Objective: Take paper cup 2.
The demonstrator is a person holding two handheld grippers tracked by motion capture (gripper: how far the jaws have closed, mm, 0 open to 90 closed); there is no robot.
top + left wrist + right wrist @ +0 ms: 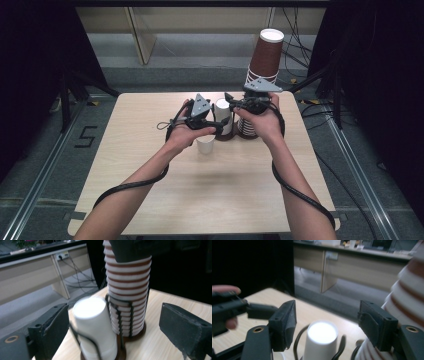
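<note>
From my seat the high view looks evenly lit from above; the pale wooden tabletop [210, 185] is bright, while both sides sink into near-black. I see soft shadows under the forearms. In the left gripper view the white paper cup stack [93, 325] glares and its edges smear, and the tall brown-and-white striped cup stack [128, 290] is slightly soft. In the right gripper view that white cup's top [322, 333] blows out to pure white, the striped stack at the right edge is blurred, and the background is hazy.
</note>
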